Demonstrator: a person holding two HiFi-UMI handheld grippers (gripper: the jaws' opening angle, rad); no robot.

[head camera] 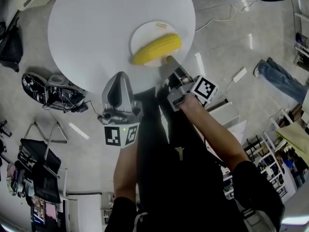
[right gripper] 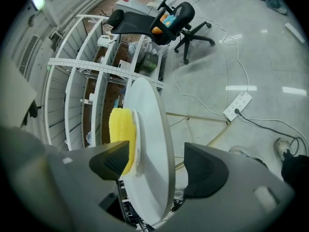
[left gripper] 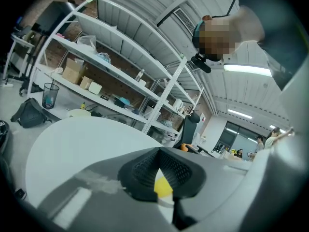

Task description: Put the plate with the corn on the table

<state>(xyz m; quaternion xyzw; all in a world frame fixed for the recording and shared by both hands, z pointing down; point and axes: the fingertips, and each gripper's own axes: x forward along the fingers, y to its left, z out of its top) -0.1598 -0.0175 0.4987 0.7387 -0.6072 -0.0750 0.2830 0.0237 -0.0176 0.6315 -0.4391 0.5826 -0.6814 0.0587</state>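
We count one round tabletop (head camera: 87, 28), one plate (head camera: 145, 33), one corn cob (head camera: 157, 48), and two claws: the left claw (head camera: 119, 76) and the right claw (head camera: 170, 62). We also count one power strip (head camera: 239, 74) and one office chair (right gripper: 164, 21).

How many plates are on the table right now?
1. The plate sits on the round table, near the edge closest to the person, with the corn lying on it. No other plate shows in any view.
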